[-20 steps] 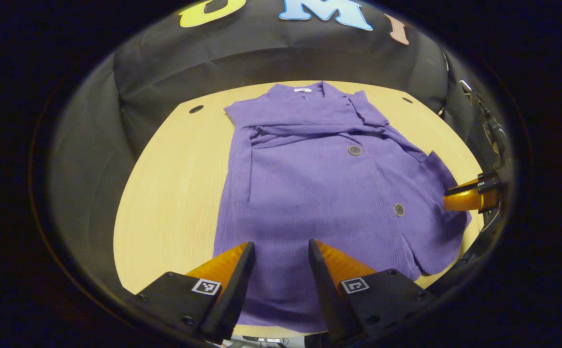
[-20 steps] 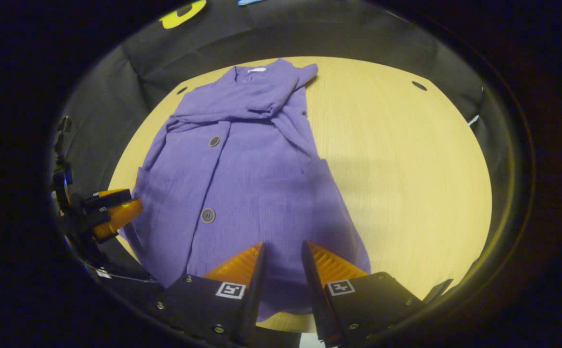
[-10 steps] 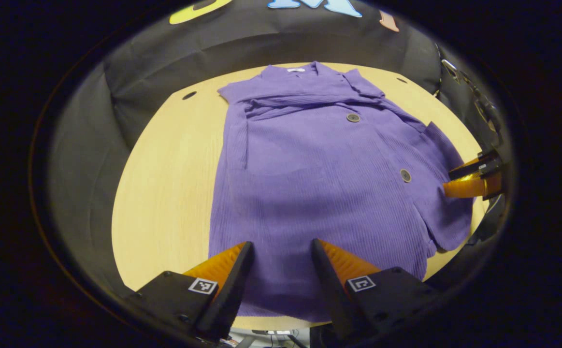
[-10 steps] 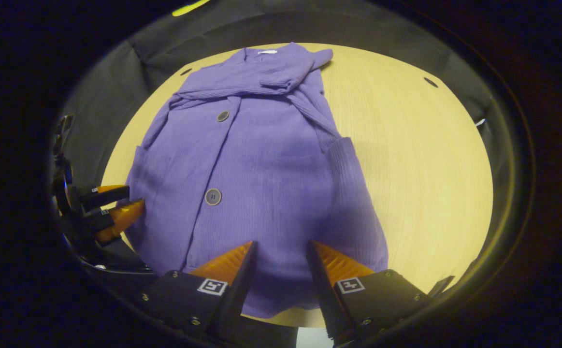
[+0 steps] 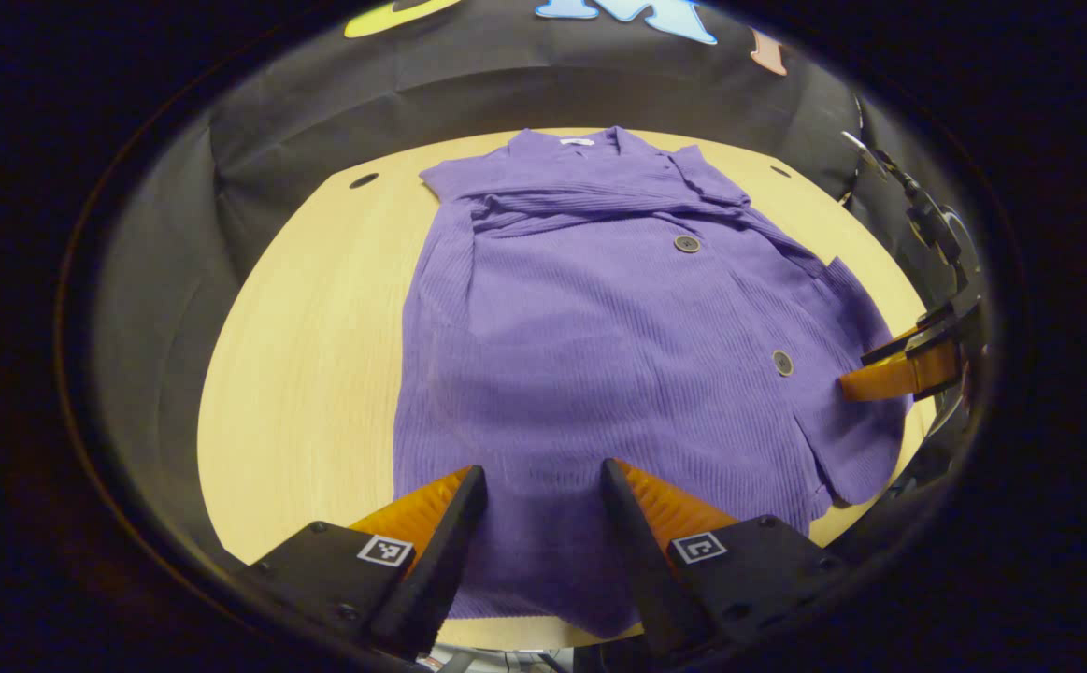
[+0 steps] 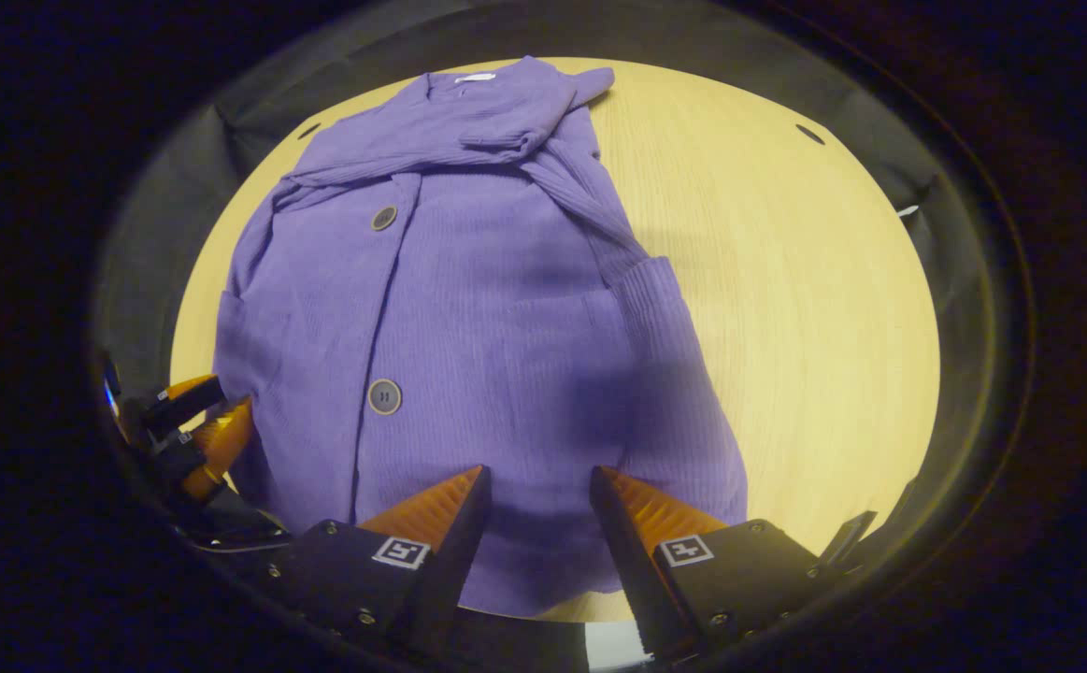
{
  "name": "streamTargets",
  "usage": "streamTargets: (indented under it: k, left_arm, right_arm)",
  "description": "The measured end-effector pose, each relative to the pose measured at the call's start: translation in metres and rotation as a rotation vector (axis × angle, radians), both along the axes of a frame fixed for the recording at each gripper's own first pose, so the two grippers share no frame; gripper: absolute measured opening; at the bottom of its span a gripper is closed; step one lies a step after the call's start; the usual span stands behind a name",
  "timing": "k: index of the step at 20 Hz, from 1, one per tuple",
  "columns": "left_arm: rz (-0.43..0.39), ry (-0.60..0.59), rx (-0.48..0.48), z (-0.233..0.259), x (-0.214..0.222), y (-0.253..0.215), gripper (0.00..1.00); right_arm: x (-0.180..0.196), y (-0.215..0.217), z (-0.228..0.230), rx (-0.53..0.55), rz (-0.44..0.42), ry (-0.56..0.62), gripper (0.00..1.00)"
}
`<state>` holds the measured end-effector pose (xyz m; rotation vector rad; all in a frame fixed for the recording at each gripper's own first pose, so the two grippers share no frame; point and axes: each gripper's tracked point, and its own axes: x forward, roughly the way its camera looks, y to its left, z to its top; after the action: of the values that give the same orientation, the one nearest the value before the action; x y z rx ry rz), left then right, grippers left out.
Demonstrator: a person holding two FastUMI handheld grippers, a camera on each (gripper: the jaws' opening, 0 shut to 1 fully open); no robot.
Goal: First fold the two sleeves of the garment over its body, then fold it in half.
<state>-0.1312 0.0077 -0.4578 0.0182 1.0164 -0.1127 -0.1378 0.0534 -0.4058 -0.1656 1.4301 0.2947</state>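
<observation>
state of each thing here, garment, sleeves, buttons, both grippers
garment: flat on the table, front up, not yet folded in half
sleeves: both folded across the chest
buttons: done up
left gripper: open over the hem
right gripper: open over the hem

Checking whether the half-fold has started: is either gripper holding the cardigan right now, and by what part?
Nothing is held. Both the left gripper and right gripper are open, poised over the hem end of the purple cardigan.
</observation>
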Motion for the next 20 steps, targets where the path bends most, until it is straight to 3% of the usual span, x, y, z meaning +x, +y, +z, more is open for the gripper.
streamTargets:
  k: [3,7,9,10,11,12,13,16,20]
  left_arm:
    - [-0.008,0.016,-0.005,-0.001,0.002,0.000,0.87]
    - [-0.018,0.036,-0.025,-0.001,0.007,-0.007,0.80]
    - [-0.002,0.029,-0.044,-0.001,0.013,-0.012,0.37]
    - [-0.008,0.034,-0.042,0.000,0.012,-0.011,0.16]
    - [-0.004,0.041,-0.049,-0.001,0.014,-0.013,0.17]
    - [0.003,0.055,-0.056,-0.001,0.015,-0.012,0.11]
    - [0.012,0.064,-0.057,0.001,0.018,-0.012,0.10]
    - [0.013,0.080,-0.037,0.001,0.017,-0.013,0.06]
    - [0.004,0.057,-0.031,0.005,0.022,-0.016,0.06]
  right_arm:
    - [0.000,0.003,0.001,-0.025,0.033,0.002,0.72]
    - [0.002,0.002,0.000,-0.029,0.039,0.038,0.75]
    - [0.006,0.002,-0.001,-0.016,0.032,0.048,0.67]
    - [0.007,0.004,-0.001,0.014,0.014,0.052,0.54]
    - [0.007,0.007,-0.001,0.053,-0.027,0.067,0.42]
    - [0.009,0.006,-0.003,0.080,-0.059,0.080,0.11]
    - [0.008,0.006,-0.001,0.103,-0.072,0.097,0.12]
    - [0.008,0.007,0.000,0.125,-0.064,0.059,0.00]
    - [0.007,0.012,0.004,0.073,-0.019,-0.010,0.01]
